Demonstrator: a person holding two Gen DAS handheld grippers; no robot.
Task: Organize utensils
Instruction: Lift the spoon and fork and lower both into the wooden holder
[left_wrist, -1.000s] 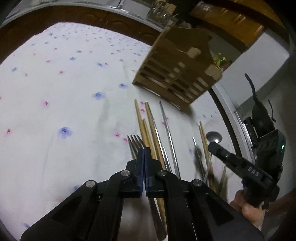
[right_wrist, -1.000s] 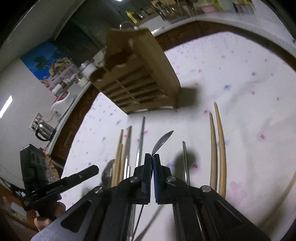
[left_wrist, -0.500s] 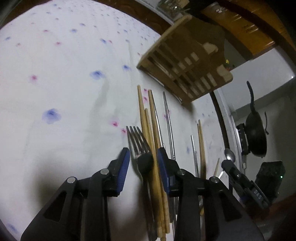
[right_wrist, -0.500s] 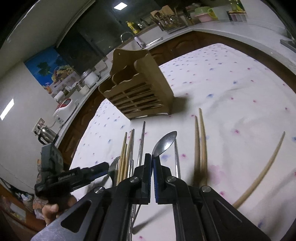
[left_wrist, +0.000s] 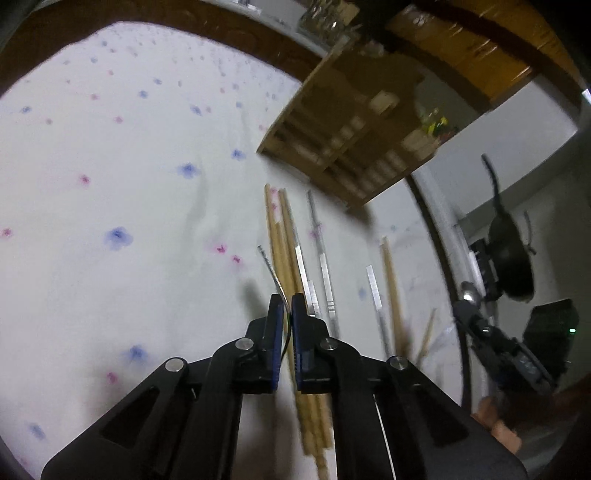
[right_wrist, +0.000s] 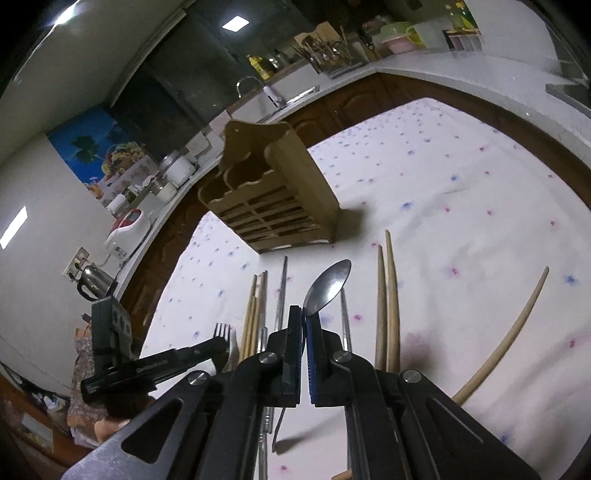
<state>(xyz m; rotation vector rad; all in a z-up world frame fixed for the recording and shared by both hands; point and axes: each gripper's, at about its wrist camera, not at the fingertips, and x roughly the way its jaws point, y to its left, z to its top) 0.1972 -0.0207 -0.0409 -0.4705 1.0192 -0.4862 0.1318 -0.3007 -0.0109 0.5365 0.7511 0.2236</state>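
Observation:
My left gripper (left_wrist: 287, 306) is shut on a metal fork (left_wrist: 272, 271), seen edge-on and lifted above the cloth; its tines (right_wrist: 221, 331) show in the right wrist view. My right gripper (right_wrist: 303, 314) is shut on a metal spoon (right_wrist: 327, 286), bowl pointing up and forward, held above the table. A slatted wooden utensil holder (right_wrist: 273, 199) stands at the far side of the table, also in the left wrist view (left_wrist: 354, 136). Wooden chopsticks (left_wrist: 280, 240) and metal chopsticks (left_wrist: 321, 251) lie in a row on the cloth in front of it.
The table carries a white cloth with small blue and pink flowers (left_wrist: 110, 184). Two wooden chopsticks (right_wrist: 388, 295) and a curved wooden stick (right_wrist: 509, 328) lie to the right. A kitchen counter with a kettle (right_wrist: 94, 278) and a sink (right_wrist: 280, 96) runs behind the table.
My left gripper opened over the fork, then shut on it and lifted it off the cloth. My right gripper rose higher with the spoon still held.

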